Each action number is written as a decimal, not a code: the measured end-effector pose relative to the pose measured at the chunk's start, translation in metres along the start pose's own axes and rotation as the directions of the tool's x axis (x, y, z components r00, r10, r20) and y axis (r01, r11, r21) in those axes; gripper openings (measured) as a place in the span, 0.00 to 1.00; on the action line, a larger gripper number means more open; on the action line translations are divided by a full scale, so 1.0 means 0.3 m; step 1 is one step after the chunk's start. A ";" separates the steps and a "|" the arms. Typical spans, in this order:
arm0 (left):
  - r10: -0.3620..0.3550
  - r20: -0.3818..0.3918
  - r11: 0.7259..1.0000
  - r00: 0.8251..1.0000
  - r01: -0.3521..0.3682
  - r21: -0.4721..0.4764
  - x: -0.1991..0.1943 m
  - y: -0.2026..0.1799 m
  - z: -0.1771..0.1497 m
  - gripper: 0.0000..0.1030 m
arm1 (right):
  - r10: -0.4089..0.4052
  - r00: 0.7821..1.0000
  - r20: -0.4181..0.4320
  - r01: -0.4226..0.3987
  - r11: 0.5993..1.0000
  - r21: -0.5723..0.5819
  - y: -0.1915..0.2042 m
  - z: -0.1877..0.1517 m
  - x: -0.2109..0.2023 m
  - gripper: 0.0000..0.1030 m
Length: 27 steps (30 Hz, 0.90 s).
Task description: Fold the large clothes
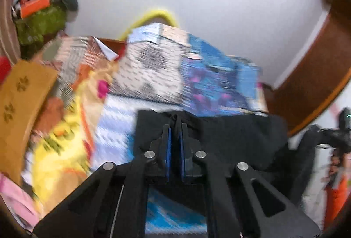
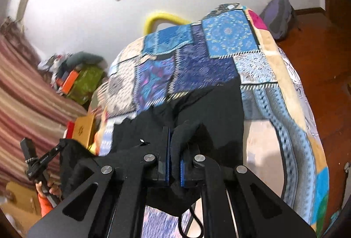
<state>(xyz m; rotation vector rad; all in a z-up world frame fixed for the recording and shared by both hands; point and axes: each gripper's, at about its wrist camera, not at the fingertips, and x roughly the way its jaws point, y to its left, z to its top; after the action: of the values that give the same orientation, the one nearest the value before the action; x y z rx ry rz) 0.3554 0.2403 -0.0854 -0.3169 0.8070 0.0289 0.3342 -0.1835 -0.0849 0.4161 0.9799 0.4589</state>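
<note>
1 black garment [image 2: 210, 111] lies over the bed [image 2: 291, 93], which wears 1 patchwork blanket [image 2: 228, 40] of blue squares. There are 2 grippers. The left gripper [image 1: 174, 128] has its jaws pinched on the garment's edge. The right gripper [image 2: 175, 137] has its jaws squeezed on a bunched fold. 1 yellow tube [image 2: 162, 17] peeks up behind the bed.

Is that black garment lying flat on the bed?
No, lifted: both fingers pinch the black garment, bunched, draping down onto the patchwork bedspread.
</note>
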 end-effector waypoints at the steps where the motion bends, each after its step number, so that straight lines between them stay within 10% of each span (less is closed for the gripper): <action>1: 0.033 -0.013 0.999 0.999 -0.033 0.002 0.054 0.015 0.021 0.05 | -0.009 1.000 -0.003 0.009 1.000 0.007 -0.014 0.019 0.019 0.05; 14: 0.221 -0.137 0.973 0.966 -0.228 -0.034 0.550 0.200 -0.011 0.05 | 0.030 0.996 -0.084 -0.019 0.992 0.122 -0.270 0.071 0.274 0.05; 17: 0.298 -0.138 0.954 0.944 -0.300 0.010 0.568 0.201 -0.023 0.05 | 0.019 0.995 -0.101 -0.011 0.997 0.082 -0.250 0.074 0.257 0.06; 27: 0.220 -0.035 0.973 0.975 -0.217 0.073 0.301 0.102 0.010 0.16 | -0.060 0.979 -0.193 0.075 0.994 0.074 -0.217 0.089 0.123 0.24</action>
<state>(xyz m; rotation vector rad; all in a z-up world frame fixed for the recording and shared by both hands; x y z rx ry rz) 0.4157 0.2617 -0.1561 -0.1630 0.8804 0.2013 0.3865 -0.2208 -0.1317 0.4154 1.1980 0.4035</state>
